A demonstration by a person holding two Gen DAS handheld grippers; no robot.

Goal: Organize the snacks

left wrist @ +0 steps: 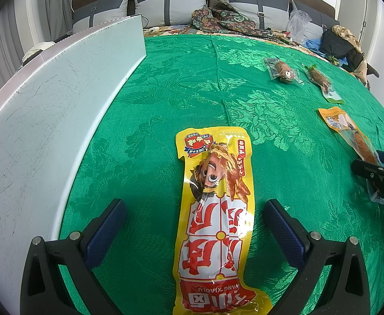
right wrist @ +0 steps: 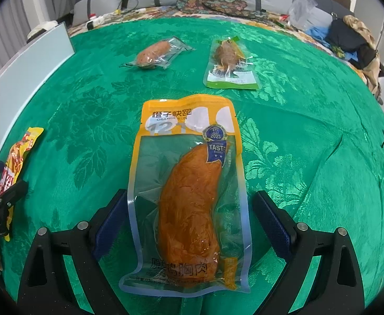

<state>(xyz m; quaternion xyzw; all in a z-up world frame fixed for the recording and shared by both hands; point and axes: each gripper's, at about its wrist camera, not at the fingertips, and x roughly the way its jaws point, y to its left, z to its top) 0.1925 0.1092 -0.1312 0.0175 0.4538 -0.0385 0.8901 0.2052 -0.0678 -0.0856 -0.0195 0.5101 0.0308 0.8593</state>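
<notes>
A yellow and red snack packet [left wrist: 215,215] lies flat on the green cloth [left wrist: 192,84], running between the fingers of my left gripper [left wrist: 196,231], which is open and straddles its near half. My right gripper [right wrist: 189,218] is open too, one finger on each side of an orange packet with a chicken breast [right wrist: 189,197] in it. Farther back lie a clear packet with a sausage [right wrist: 155,52] and a green-edged packet [right wrist: 230,64]. The left wrist view shows the same pair as the sausage packet [left wrist: 282,71] and the green-edged packet [left wrist: 323,82], plus the orange packet [left wrist: 349,134].
A pale grey board [left wrist: 47,110] stands on edge along the left of the cloth. Cushions [left wrist: 171,2], a patterned cloth [left wrist: 223,21], a plastic bag [left wrist: 298,23] and dark clothes [left wrist: 341,44] sit behind and to the right.
</notes>
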